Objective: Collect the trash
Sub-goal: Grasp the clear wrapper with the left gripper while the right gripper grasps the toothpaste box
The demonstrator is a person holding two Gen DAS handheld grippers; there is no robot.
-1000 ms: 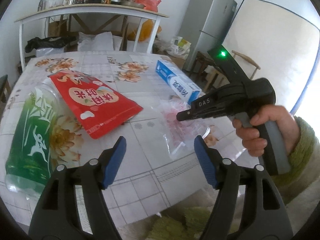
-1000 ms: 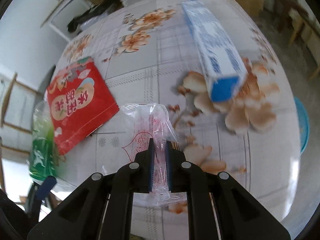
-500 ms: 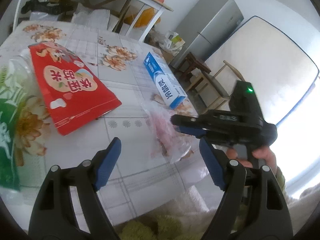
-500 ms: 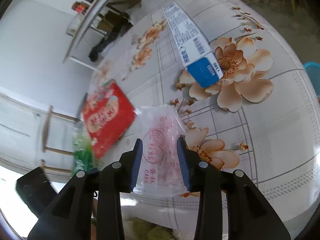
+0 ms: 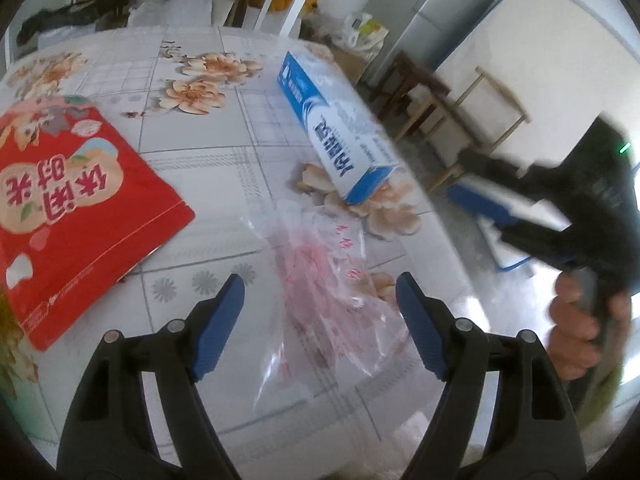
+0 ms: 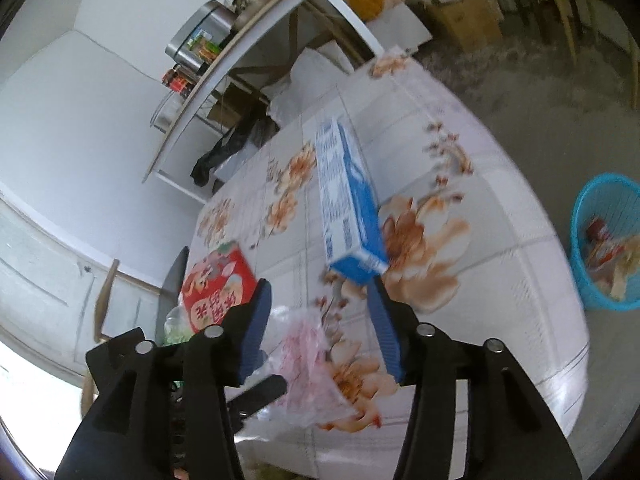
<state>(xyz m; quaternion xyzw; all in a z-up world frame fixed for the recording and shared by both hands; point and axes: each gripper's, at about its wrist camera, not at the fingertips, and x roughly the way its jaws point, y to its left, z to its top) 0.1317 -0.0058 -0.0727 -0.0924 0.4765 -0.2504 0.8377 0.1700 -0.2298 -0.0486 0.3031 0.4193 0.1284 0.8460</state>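
The left gripper (image 5: 320, 312) has its blue fingers (image 5: 218, 324) spread wide, low in the left wrist frame, with the clear plastic bag (image 5: 324, 280) printed in pink lying crumpled on the floral bench (image 5: 224, 168) between them, apparently untouched, though blur makes contact hard to judge. A red snack packet (image 5: 76, 204) lies flat at the left of that frame; a blue and white carton (image 5: 340, 136) lies toward the upper centre. The right gripper (image 6: 320, 320) is also spread and holds nothing, the bag below it. At the right edge of the right wrist frame, a blue basket (image 6: 600, 240) stands on the floor with some litter inside.
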